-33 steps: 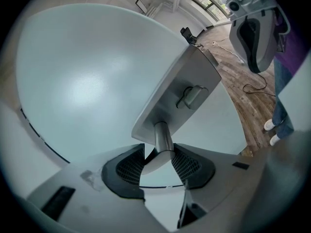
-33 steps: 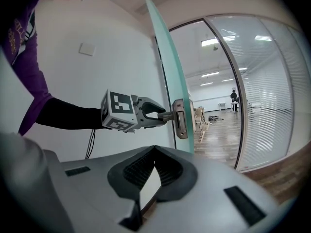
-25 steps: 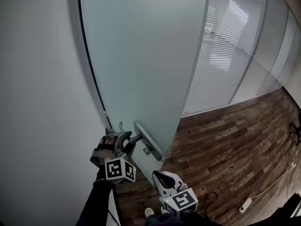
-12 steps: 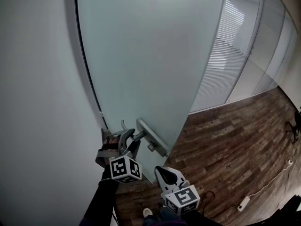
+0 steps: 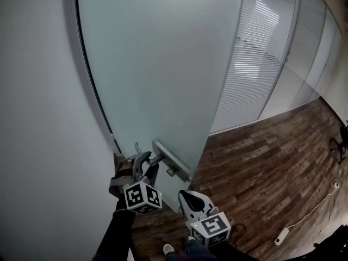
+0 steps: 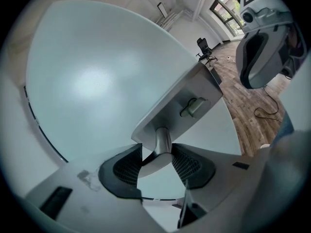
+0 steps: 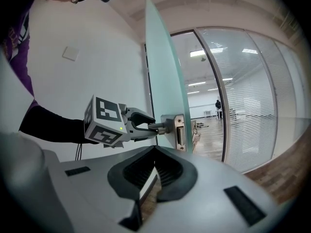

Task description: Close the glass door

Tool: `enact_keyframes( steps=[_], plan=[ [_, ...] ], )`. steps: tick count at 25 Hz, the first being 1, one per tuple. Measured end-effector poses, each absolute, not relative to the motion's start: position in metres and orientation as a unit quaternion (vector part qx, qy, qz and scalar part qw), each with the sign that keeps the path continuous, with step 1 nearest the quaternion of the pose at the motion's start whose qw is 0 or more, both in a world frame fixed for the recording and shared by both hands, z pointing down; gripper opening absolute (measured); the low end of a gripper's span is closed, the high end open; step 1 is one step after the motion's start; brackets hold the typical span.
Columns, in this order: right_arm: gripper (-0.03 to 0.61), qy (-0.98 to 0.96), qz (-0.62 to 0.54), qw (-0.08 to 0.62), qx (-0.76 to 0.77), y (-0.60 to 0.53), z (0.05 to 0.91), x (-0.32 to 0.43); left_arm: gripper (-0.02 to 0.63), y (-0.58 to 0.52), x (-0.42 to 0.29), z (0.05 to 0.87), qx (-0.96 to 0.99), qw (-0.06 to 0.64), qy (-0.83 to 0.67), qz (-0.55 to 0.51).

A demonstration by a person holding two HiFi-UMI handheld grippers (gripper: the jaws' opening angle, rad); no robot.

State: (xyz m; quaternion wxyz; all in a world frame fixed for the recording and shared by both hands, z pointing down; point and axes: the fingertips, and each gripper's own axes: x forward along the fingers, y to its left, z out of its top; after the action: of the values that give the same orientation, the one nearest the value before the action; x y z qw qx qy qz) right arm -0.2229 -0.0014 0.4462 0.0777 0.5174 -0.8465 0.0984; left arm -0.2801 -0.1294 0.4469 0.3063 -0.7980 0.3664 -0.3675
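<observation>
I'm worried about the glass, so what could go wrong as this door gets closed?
The left gripper clamps only the smooth round handle; it may slip or twist it. The shut right gripper hangs close to the free edge of the door and could get knocked when the door swings.

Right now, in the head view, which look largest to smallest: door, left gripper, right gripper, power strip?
1. Door
2. Left gripper, on the handle, and right gripper: alike, unranked
3. Power strip, farther away
</observation>
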Motion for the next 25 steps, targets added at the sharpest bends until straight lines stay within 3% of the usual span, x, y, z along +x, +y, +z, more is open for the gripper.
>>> enact_keyframes(
  steps=[25],
  plan=[
    [-0.009,-0.846,0.078,0.037,0.526,-0.058,0.425,-0.112,0.167,-0.188,-0.195,0.438,-0.796,0.269,0.41,-0.354]
  ],
)
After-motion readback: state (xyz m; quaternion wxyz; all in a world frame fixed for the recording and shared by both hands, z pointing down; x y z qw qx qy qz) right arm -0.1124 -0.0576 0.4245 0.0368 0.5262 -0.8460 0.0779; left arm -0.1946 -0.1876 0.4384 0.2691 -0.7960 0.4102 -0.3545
